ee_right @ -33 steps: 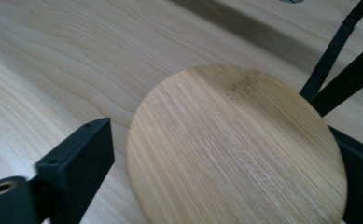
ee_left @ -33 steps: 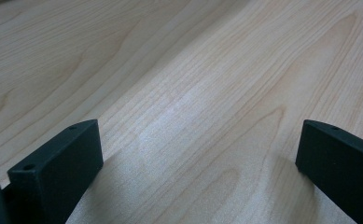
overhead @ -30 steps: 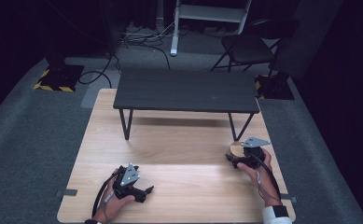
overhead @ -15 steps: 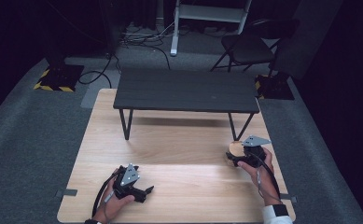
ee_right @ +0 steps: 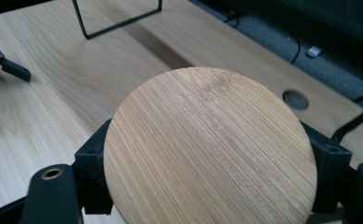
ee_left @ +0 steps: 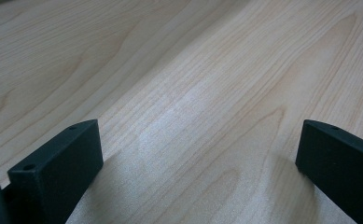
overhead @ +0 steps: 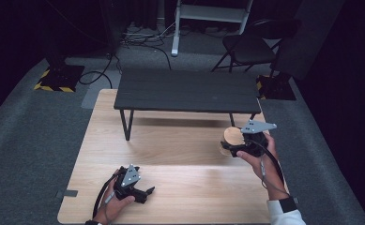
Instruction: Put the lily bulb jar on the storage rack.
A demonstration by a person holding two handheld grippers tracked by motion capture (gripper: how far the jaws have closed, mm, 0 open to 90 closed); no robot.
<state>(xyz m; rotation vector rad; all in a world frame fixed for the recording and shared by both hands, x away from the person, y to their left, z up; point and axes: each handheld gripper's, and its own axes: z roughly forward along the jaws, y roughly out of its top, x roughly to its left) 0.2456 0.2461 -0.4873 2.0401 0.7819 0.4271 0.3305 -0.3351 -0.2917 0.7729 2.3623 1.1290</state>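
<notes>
Right gripper: 2 jaws clamped on opposite edges of round bamboo lid, held clear above the wooden tabletop, just in front of the right end of the low black bench. Left gripper: jaws wide apart, nothing between, resting on the tabletop well in front of the bench's left end.

A small table stands on the far edge of the big table. The round lid is near the right edge. The left gripper sits by the near edge.
</notes>
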